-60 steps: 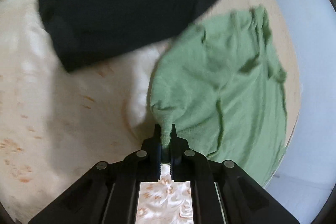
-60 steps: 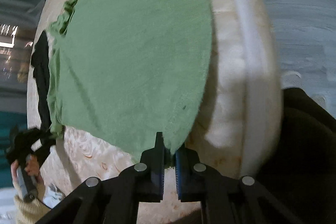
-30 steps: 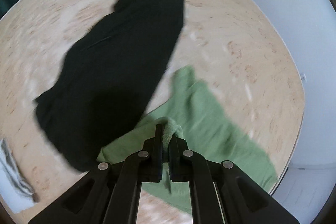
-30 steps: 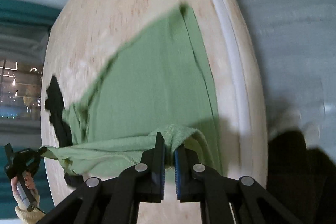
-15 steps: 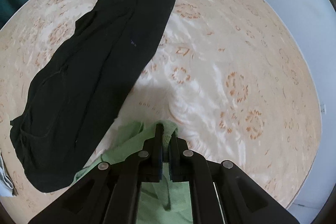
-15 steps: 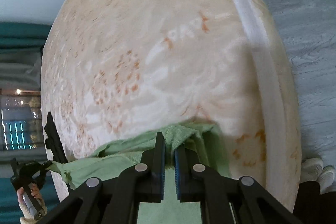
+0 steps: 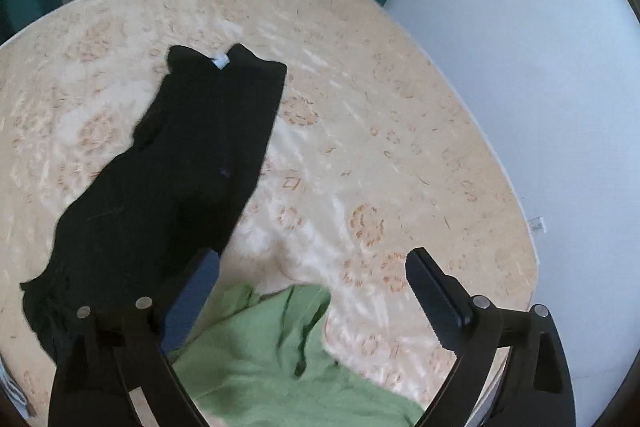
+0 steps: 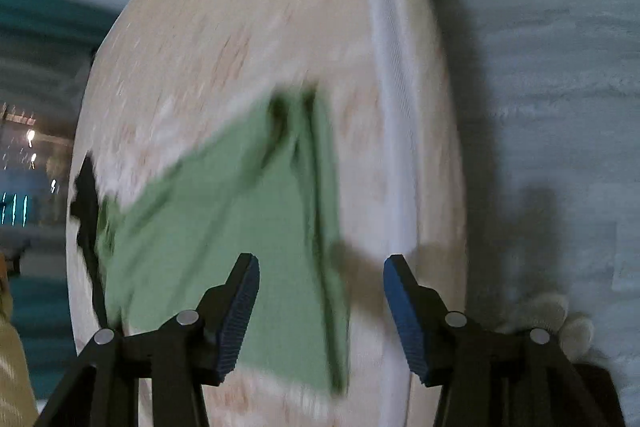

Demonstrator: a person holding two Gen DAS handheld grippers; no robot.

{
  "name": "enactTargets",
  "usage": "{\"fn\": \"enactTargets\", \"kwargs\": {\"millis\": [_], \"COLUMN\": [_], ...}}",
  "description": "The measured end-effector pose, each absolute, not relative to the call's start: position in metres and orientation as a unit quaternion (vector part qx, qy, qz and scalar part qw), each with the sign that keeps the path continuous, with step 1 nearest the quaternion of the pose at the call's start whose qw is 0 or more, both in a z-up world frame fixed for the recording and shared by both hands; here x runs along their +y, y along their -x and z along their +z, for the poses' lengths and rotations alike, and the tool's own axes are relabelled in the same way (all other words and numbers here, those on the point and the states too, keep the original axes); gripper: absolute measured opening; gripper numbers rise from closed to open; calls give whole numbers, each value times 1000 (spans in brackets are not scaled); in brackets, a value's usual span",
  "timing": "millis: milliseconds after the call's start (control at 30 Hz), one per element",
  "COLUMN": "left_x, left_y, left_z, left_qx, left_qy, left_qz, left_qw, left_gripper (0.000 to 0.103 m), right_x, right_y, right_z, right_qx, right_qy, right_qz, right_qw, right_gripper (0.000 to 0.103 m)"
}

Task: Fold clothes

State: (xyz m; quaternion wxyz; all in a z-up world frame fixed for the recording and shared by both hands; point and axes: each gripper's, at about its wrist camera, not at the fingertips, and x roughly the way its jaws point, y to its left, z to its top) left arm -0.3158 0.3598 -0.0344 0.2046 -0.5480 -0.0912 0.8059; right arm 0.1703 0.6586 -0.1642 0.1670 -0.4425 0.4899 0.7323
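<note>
Both grippers released green garment (image 7: 280, 355); one black garment (image 7: 168, 187) beside.

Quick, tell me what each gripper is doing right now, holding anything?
Left gripper: jaws opening, holding nothing; green garment lies below.
Right gripper: jaws opening, nothing gripped.

green garment (image 7: 280, 359): soft matt cloth, rumpled, slightly fuzzy.
black garment (image 7: 172, 179): matt dark cloth with a small white tag at its far end.
bed cover (image 7: 380, 155): cream fabric with a faint sheen and an orange flower print.
left gripper (image 7: 308, 291): matt black plastic arms, shiny metal rivets.
right gripper (image 8: 320, 303): blue ribbed pads (image 8: 238, 311), rubbery and dull.
floor (image 8: 560, 67): grey wood-look boards.
</note>
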Motion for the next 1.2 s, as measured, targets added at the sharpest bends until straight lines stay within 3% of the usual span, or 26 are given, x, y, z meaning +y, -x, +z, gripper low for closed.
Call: {"fn": "enactTargets", "kwargs": {"millis": [100,300,367,467,600,700,800,900,967,1000,1033,1100,1133,1200], "left_x": [351,355,359,356,351,350,354,361,370,374,377,384,389,397], "left_y": [256,92,36,-26,-44,-33,-25,-28,-38,-43,-47,-52,-52,-53], "left_z": [-57,-150,-178,-206,-226,-238,-243,-247,-247,-247,-248,-253,-258,-264], "left_qx": [-22,248,376,506,578,604,607,605,603,601,599,600,603,605], "left_qy": [542,449,361,224,96,61,57,35,24,21,19,33,54,95], "left_qz": [801,797,784,744,729,715,710,704,701,701,702,703,702,703], "left_qw": [253,319,339,376,354,346,354,370,380,383,384,380,374,361], "left_gripper": [96,95,91,91,90,90,90,90,82,78,69,40,13,6], "right_x": [619,589,588,579,566,567,576,585,588,590,590,589,587,585], "right_y": [-179,-196,-204,-210,-210,-201,-192,-186,-184,-184,-188,-194,-200,-215], "right_z": [-185,-225,-227,-224,-217,-224,-233,-236,-241,-244,-242,-239,-233,-217], "right_qx": [530,632,659,664,654,664,680,686,694,699,701,705,704,709], "right_qy": [439,375,345,344,352,338,320,302,300,298,290,274,261,227], "right_qz": [712,665,651,642,644,639,628,628,617,610,611,615,620,627], "right_qw": [138,135,146,169,184,192,202,210,220,224,225,225,228,229], "right_gripper": [54,54,54,53,52,52,46,33,13,8,7,6,6,6]}}
